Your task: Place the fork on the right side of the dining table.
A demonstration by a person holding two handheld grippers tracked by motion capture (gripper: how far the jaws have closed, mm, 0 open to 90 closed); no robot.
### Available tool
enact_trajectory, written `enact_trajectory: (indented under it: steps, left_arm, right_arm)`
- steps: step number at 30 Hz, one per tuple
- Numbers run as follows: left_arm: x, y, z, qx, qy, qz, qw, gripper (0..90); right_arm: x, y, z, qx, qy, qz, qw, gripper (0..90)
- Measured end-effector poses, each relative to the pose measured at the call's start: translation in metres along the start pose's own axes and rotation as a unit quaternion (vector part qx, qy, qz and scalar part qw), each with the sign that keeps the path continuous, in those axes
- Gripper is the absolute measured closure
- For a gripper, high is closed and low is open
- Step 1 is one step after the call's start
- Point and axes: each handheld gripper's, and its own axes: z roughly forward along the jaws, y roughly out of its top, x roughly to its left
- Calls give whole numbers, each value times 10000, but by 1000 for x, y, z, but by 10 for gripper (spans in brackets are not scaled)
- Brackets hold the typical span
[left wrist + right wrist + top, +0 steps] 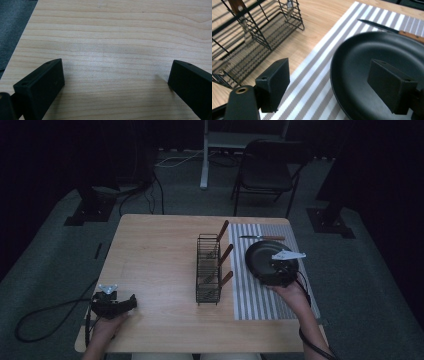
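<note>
Looking down from the high view, the right gripper [280, 270] hangs over the near rim of the pan [265, 260], which sits on the striped mat [260, 305] at the table's [155, 255] right side. A knife [262, 238] lies on the mat just beyond the pan. Left of the mat stands a wire rack [208, 270] with three wooden-handled utensils [225, 254] slanting out of it. The left gripper [131, 301] rests near the table's front left corner, well apart from everything else.

In the left gripper view, the jaws stand wide apart over bare wood [112, 45], holding nothing.

In the right gripper view, the jaws are spread wide and straddle the pan's [362, 65] left rim, one above the mat [317, 75] and one above the pan's inside; whether either touches the rim I cannot tell. The knife [384, 28] lies just past the pan's far edge, and the rack [249, 42] is off to the left.

As a judgement, the work is at its start: the pan is approached but not yet gripped, so closing on the rim and any lifting or moving remain to do.

No brand, label or writing can be read anywhere
</note>
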Motion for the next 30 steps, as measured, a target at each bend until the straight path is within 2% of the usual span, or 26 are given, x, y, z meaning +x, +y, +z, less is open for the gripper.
enact_trajectory:
  steps: [13,30]
  left_arm:
    - [0,0,0,1,0,-1,10000,7]
    - [0,0,0,1,0,-1,10000,7]
  right_arm:
    - [1,28,13,-148,207,-53,9997,180]
    - [5,62,31,-207,279,-33,9994,181]
